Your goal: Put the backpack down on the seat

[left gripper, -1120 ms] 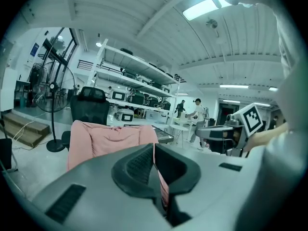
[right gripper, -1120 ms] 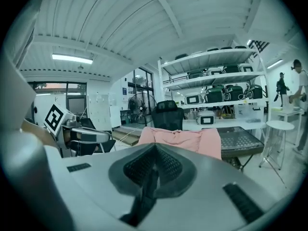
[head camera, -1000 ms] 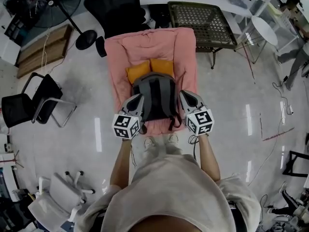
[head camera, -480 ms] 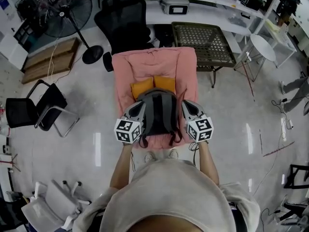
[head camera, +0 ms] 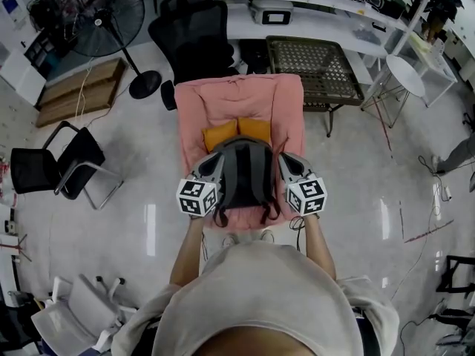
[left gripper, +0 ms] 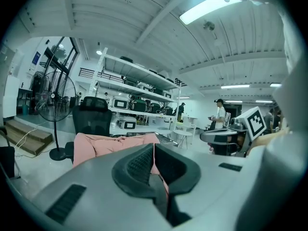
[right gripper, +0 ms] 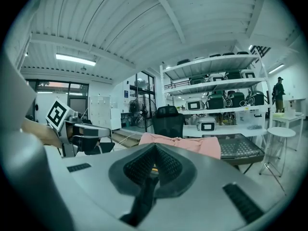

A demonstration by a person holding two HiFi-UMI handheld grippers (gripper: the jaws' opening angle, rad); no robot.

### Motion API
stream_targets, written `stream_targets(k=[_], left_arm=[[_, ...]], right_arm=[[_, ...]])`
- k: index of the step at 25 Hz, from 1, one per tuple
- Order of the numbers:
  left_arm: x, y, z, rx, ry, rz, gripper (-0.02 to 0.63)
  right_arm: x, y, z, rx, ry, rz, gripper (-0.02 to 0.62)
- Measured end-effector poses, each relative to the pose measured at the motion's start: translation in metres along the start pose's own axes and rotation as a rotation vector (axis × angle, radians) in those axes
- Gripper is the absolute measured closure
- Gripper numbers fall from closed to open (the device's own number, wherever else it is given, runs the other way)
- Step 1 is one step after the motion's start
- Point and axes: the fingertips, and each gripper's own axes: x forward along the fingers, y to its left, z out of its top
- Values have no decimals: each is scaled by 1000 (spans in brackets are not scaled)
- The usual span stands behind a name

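light: bright, even, from ceiling strips [left gripper: 211,6] above left claw [left gripper: 153,147] | glare: white streaks on floor [head camera: 150,217] left of left claw, right of right claw [head camera: 283,156] | focus: claw bodies soft, room beyond sharper | edges: strong fisheye bend, dark corners | tint: cool teal in gripper views

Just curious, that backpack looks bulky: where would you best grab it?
By a strap on each side, coming from the person's side. The backpack body is much wider than the jaws, but a strap is thin and flat. The left gripper and right gripper are each shut on one.
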Motion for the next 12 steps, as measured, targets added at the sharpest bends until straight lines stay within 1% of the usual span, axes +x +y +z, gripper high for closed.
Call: stream_targets(k=[12], left_arm=[[5, -1, 4, 0, -10, -8, 589]], right_arm=[[2, -2, 0, -5, 6, -3, 598]])
